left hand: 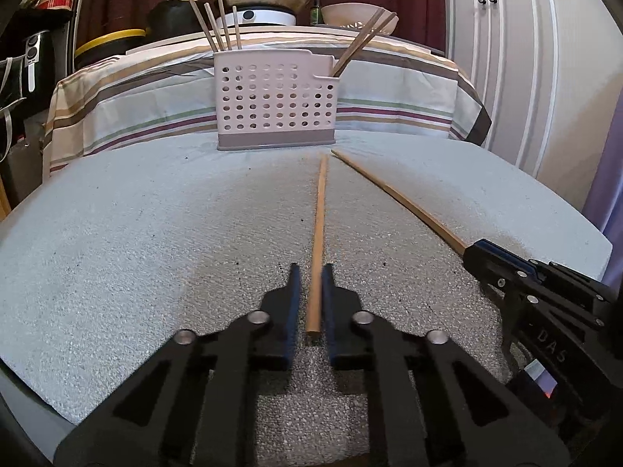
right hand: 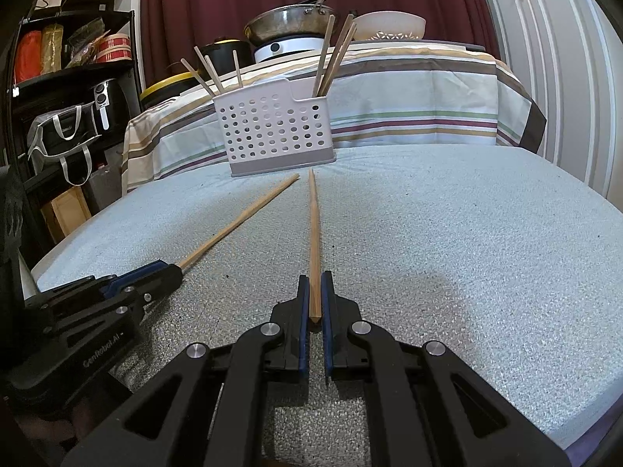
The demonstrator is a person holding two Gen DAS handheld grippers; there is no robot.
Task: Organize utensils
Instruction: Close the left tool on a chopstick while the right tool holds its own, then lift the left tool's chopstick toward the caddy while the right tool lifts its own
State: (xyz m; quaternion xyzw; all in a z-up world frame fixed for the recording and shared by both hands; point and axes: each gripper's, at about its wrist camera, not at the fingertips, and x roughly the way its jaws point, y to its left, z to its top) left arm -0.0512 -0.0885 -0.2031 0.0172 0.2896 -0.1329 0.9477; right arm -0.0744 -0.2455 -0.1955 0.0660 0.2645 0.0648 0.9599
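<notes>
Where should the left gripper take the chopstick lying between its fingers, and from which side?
Grip the thick near end of the chopstick, coming in along its length from the near edge of the foam mat. It lies flat, pointing toward the holder, with its blunt end already between the left gripper fingers, which straddle it with small gaps. Close across the width there; the far end tapers thinner.

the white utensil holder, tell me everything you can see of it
The white utensil holder is a boxy caddy, plastic by its look, with rows of round holes across its front wall and a solid grey band at its base. Its top rim steps down to a lower section on the right. It stands upright on the pale blue mat, in front of a striped cloth. Four wooden chopsticks lean out of its left end, and a few more out of the lower right section. Neither hand-held gripper touches it.
</notes>
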